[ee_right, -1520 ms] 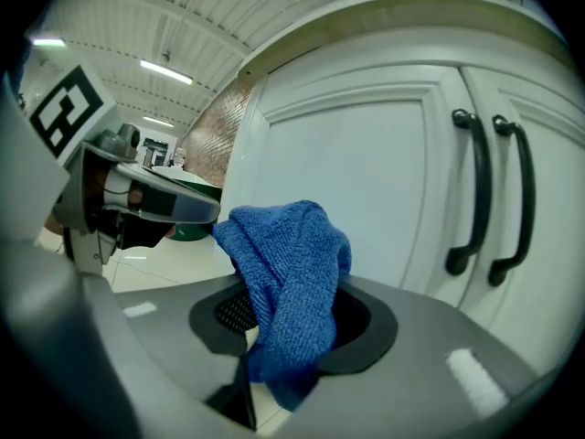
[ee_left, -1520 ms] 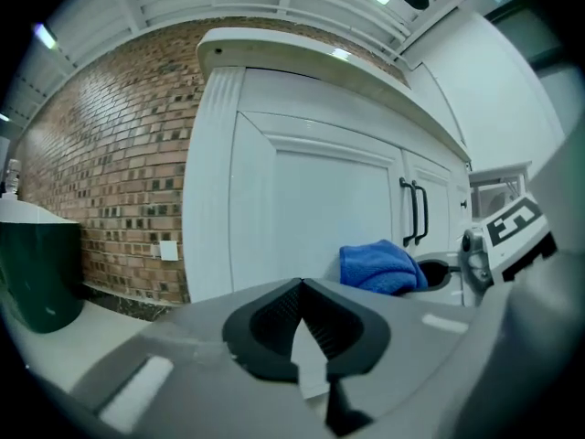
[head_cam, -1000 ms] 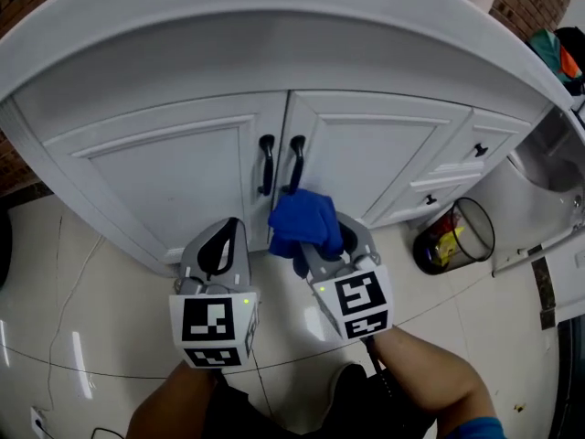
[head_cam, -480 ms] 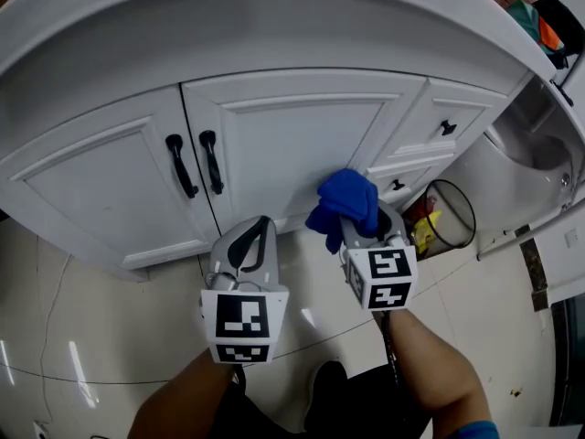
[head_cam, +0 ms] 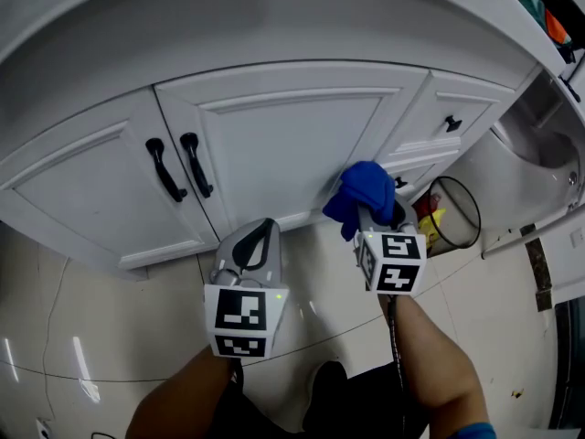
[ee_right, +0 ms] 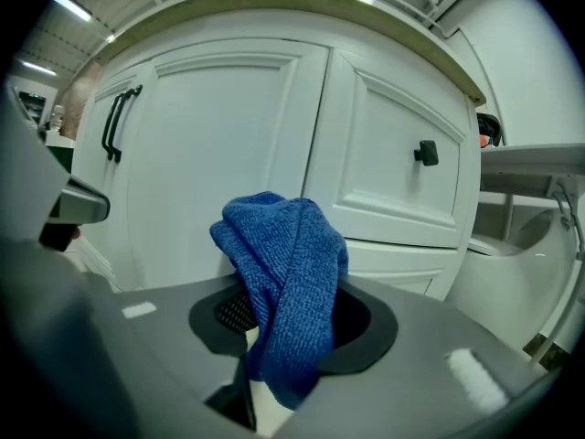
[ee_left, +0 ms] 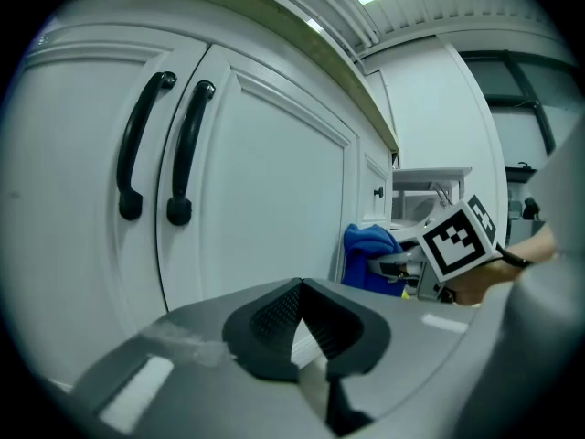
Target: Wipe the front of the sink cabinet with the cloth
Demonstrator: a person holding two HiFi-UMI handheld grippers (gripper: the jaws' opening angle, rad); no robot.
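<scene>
Head view: R gripper (head_cam: 375, 213) clamped on cloth (head_cam: 359, 193), wad at cabinet (head_cam: 292, 135) front, low by door edge; contact unclear. L gripper (head_cam: 256, 236) jaws together, empty, held off. Wiping step, prob. underway; next needs firm sweep across panel w/ pressure.

The right hand-held gripper (ee_right: 292, 326) has its jaws clamped on a bunched blue cloth (ee_right: 291, 263), which rises in front of the white sink cabinet (ee_right: 219, 144) door. Black handles (ee_right: 112, 124) show at far left, and a black knob (ee_right: 425, 154) sits on a drawer at right.
</scene>
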